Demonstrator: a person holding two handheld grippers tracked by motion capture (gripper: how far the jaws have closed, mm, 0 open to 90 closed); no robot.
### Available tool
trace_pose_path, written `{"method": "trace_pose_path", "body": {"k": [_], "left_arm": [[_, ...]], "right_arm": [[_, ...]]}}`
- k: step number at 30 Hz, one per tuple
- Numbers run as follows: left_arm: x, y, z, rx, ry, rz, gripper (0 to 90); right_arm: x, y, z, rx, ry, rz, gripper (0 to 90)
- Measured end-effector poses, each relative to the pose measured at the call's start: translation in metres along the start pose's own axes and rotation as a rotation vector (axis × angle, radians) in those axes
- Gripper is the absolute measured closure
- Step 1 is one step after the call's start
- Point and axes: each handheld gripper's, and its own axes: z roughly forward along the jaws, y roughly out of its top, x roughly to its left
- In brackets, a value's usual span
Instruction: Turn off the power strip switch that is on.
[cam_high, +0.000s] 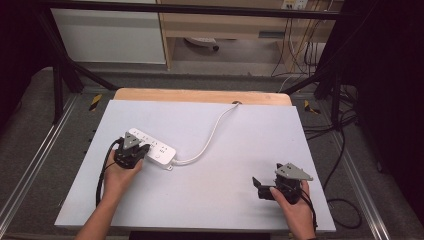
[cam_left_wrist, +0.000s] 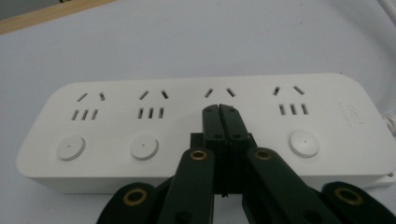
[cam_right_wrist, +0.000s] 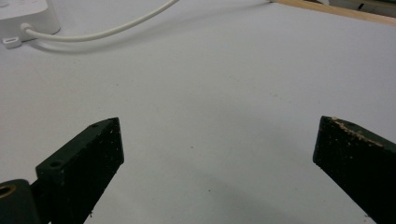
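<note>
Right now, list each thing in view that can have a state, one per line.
Left gripper: jaws shut, tips over the power strip's third switch spot.
Right gripper: jaws wide open, holding nothing, above the bare table.
Power strip: lying flat, all sockets free of plugs.
Power strip's cord: attached, runs to the table's far edge.

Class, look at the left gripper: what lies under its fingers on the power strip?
The shut left gripper sits over the power strip's third socket group. That group's lower slots and round button are covered; the other three buttons show.
</note>
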Motion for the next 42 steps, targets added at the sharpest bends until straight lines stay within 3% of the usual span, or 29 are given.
{"method": "trace_pose_path", "body": {"k": [2, 6, 13, 35, 38, 42], "left_arm": [[-0.003, 0.001, 0.0, 0.004, 0.019, 0.034, 90.0], [0.001, -0.001, 0.0, -0.012, -0.003, -0.015, 90.0], [0.003, -0.002, 0.0, -0.02, -0.017, -0.039, 90.0], [0.003, -0.001, -0.004, -0.033, -0.012, -0.038, 90.0], [0.007, -0.003, -0.007, -0.059, -0.024, -0.069, 90.0], [0.01, 0.0, -0.014, -0.128, -0.056, -0.123, 90.0]], "right_arm": [[0.0, 0.0, 0.0, -0.001, 0.0, -0.003, 2.4], [-0.001, 0.0, -0.001, -0.005, -0.001, -0.004, 2.3], [-0.001, 0.0, 0.0, -0.002, 0.0, -0.003, 2.4], [-0.001, 0.0, 0.0, -0.007, -0.002, -0.005, 2.4], [-0.001, 0.001, -0.001, -0.01, -0.001, -0.003, 2.4], [-0.001, 0.001, -0.001, -0.01, 0.0, -0.001, 2.4]]}}
